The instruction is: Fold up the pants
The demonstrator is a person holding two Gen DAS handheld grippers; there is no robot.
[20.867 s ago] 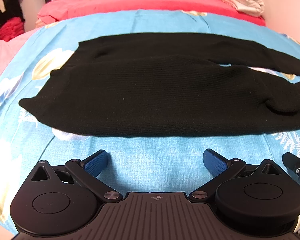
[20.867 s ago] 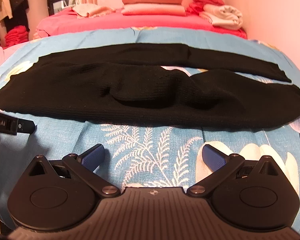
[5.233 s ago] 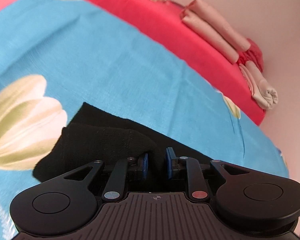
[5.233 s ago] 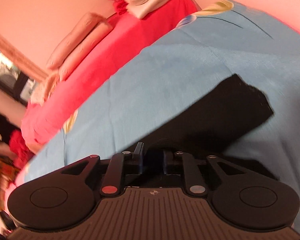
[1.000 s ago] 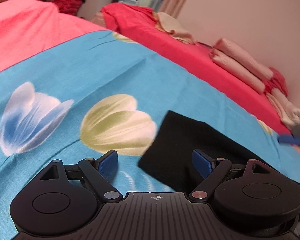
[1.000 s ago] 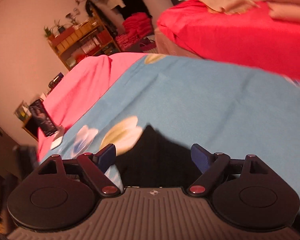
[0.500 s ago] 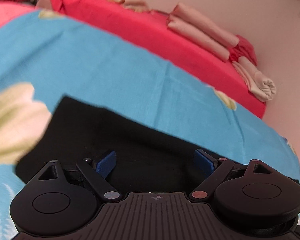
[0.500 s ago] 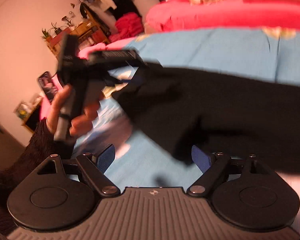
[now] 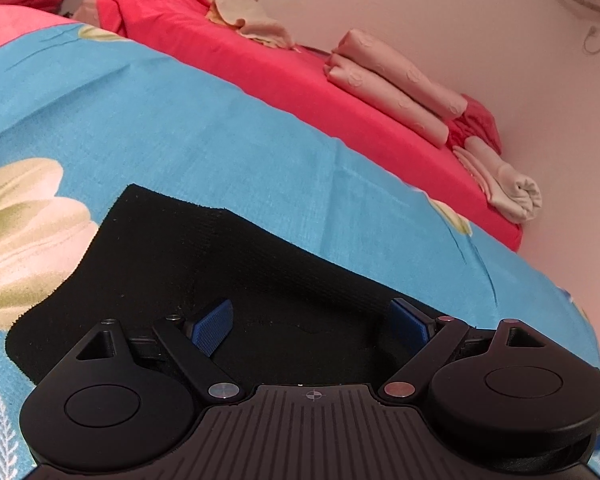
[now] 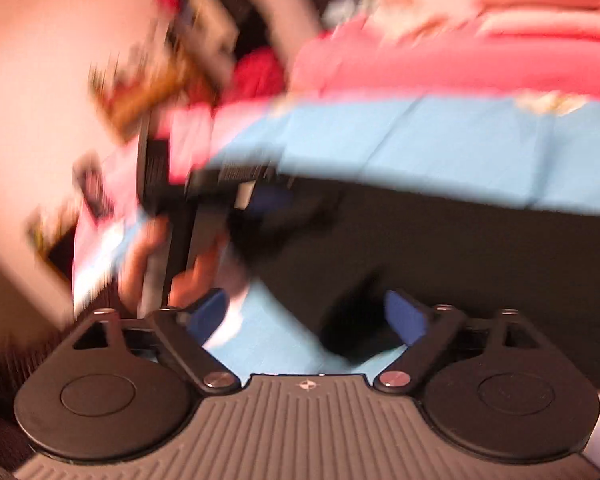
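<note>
From my left gripper I look down on the pants, a black folded slab flat on the blue sheet. Its jaws stand wide apart with nothing pinched; the cloth lies right under and ahead of the blue pads, filling the gap between them, and I cannot tell whether the pads touch it. The near left corner of the pants sits beside a pale printed flower. Beyond the sheet is a red cover with pink folded linen stacked on it. My right view is badly blurred. There the right gripper has just been opening its jaws and they are spread wide, clamping nothing; a dark corner of the pants reaches down between the pads, nearer the right one, with bare sheet by the left. Up and left of it I see the other hand gripping its tool at the pants' left end.
</note>
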